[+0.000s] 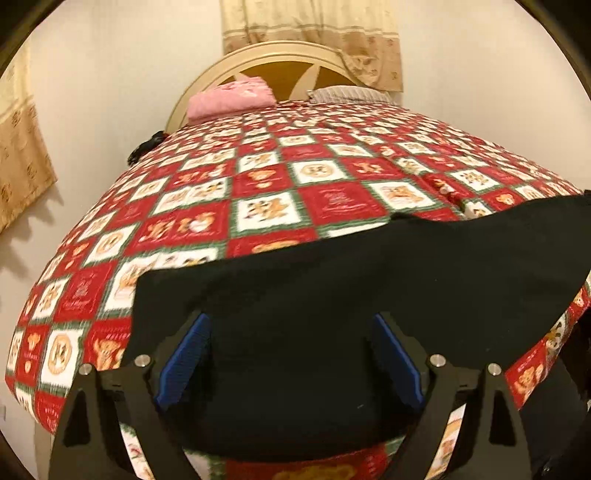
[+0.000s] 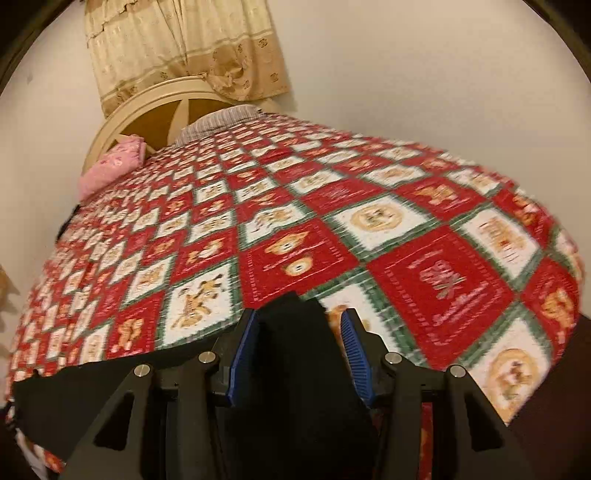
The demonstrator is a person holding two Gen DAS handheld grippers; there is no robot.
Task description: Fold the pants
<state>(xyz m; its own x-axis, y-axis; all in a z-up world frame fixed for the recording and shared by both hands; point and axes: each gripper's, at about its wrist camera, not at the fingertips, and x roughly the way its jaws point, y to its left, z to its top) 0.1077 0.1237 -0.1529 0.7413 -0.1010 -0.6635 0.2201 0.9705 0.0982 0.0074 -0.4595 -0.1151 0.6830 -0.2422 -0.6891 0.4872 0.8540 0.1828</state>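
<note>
Black pants [image 1: 332, 280] lay on the bed's near edge. Left gripper [image 1: 291, 354] hovered over them, jaws spread wide, nothing pinched. Right gripper [image 2: 299, 354] had a fabric bunch between half-spread jaws; actual pinch unclear. Behind: red checkered quilt [image 2: 369, 229], pink pillow [image 1: 231, 98], headboard [image 1: 280, 50].

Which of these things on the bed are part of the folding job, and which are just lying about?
Part of the job:
black pants
left gripper
right gripper
quilt, the folding surface

Just lying about:
pink cloth
striped pillow
curtain
headboard
</note>
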